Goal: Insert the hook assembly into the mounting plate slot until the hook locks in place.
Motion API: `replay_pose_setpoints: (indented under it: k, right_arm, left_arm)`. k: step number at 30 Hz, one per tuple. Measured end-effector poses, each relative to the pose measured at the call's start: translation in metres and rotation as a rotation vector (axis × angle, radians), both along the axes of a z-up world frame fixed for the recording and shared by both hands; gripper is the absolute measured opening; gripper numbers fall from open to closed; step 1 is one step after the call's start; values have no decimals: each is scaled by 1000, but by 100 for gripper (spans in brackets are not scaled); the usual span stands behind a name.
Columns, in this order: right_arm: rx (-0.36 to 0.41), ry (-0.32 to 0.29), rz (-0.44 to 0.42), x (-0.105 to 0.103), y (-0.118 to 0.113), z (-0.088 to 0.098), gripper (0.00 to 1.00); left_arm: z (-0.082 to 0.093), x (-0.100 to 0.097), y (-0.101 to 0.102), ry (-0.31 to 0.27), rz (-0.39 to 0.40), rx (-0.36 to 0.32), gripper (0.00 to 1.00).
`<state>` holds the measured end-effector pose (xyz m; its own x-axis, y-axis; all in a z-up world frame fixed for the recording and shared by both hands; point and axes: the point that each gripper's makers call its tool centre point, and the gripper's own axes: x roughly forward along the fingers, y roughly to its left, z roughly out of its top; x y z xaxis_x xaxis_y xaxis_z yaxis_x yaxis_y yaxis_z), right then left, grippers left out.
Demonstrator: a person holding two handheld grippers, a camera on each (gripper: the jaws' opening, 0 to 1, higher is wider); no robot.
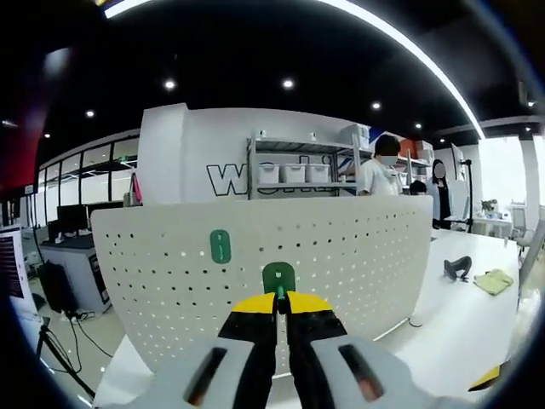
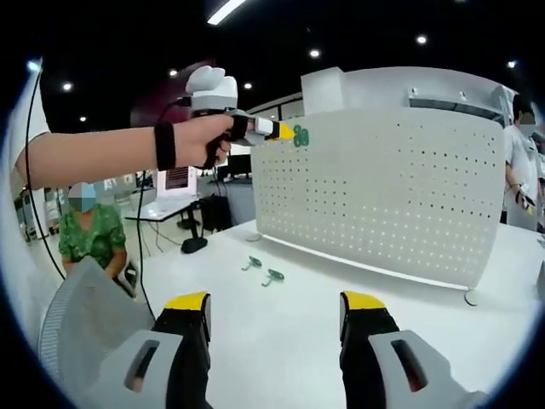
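The white pegboard (image 1: 341, 256) stood upright on the white bench (image 2: 281, 324), a wide curved-looking sheet of small holes; it served as the mounting plate and is the landmark here. One green hook (image 1: 220, 246) already sat flat on the pegboard, its long axis vertical, up and to the left of the piece being worked. The left gripper (image 1: 278, 300) pointed straight at the pegboard face, jaws clenched on a second green hook assembly (image 1: 278, 277), which stood upright at the jaw tips and looked to be at or touching the board; whether its prongs had entered the holes could not be told. In the right gripper view the same gripper (image 2: 285, 131), held in a hand (image 2: 200, 141), met the pegboard near its upper left corner, so little board remained above and to that side, with plenty below and to the right.

The right gripper (image 2: 277, 319) hung well back from the pegboard over the bench, jaws released and holding nothing. Two spare green hooks (image 2: 264, 270) lay on the bench between it and the pegboard's foot. By my judgement the left was far the nearer hand, and a straight push along the jaws was what remained.
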<state>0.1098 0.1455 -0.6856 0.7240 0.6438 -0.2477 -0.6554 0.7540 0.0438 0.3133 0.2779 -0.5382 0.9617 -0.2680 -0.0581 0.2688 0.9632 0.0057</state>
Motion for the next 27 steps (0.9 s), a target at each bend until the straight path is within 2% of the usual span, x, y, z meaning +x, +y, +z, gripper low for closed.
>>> replay_pose_setpoints:
  k: [18,27]
  right_arm:
    - [-21,14,-2,-1,-10,-5,61]
    - [-15,25,3,-2,-10,-8,58]
  left_arm:
    - [2,21,-2,0,17,-4,2]
    - [6,34,-2,-3,34,26,2]
